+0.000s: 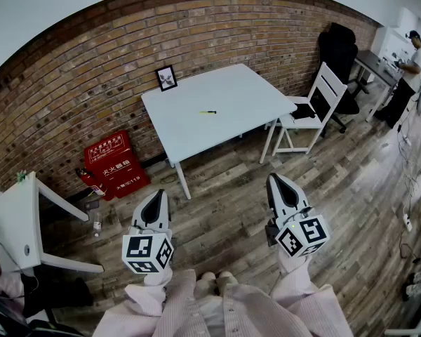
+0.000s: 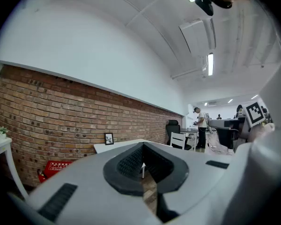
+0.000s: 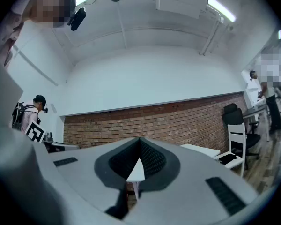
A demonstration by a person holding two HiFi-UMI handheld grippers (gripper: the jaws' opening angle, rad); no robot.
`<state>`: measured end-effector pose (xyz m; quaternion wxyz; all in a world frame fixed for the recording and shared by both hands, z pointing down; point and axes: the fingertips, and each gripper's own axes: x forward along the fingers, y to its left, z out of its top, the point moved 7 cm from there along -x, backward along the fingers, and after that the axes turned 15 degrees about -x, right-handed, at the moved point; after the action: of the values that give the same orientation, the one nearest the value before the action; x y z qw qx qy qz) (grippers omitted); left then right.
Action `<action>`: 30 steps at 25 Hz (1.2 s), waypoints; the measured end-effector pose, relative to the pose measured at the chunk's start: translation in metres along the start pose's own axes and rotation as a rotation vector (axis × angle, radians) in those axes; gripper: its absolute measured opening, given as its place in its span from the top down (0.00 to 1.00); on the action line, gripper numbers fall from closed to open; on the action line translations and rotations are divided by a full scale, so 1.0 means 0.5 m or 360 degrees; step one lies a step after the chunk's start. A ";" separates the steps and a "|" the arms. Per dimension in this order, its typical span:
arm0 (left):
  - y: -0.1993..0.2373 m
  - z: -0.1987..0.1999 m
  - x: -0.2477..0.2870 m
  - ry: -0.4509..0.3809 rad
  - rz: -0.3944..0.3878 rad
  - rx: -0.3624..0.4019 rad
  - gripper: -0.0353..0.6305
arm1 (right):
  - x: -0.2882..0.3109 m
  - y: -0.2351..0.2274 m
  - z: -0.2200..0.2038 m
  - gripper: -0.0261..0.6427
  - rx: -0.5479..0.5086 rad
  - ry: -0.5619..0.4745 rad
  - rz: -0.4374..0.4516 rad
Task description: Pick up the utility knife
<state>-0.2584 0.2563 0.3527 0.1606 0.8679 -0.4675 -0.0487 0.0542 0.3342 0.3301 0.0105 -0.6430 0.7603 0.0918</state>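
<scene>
Here we are, standing back from the table (image 1: 189, 128), and the knife (image 1: 208, 111) lies flat on the white top, near the middle, all on its own. It is small from here, dark with a touch of yellow-green, and well apart from both claws.

Left claw (image 1: 156, 199) is out in front over the wood floor (image 1: 224, 181), pointing toward the table. Its own view shows the jaws pressed together, with nothing between the pads.

Right claw (image 1: 280, 185) sits beside it, also over the floor and aimed the same way. Jaws together there too, and nothing gripped. The two claws are apart from each other, one on each side of the person's feet, pink sleeves (image 1: 149, 302) behind them.

Around the table: a small black frame (image 1: 166, 78) stands at the back corner, close to the brick wall (image 1: 91, 90). A white chair (image 1: 316, 111) stands at the table's right side with something dark on its seat, and a black office chair (image 1: 337, 48) is behind it by the wall. A red box (image 1: 116, 163) rests on the floor against the wall, left of the table. At the far right, a person (image 1: 410, 62) stands at another desk.
</scene>
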 end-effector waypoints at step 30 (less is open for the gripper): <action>-0.038 -0.036 0.061 0.0018 0.0048 -0.0053 0.96 | 0.042 -0.078 -0.076 0.79 0.0057 0.0117 0.0082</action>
<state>-0.2220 0.2449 0.3656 0.1783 0.8583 -0.4787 -0.0492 0.0928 0.3018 0.3599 -0.0081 -0.6259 0.7780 0.0547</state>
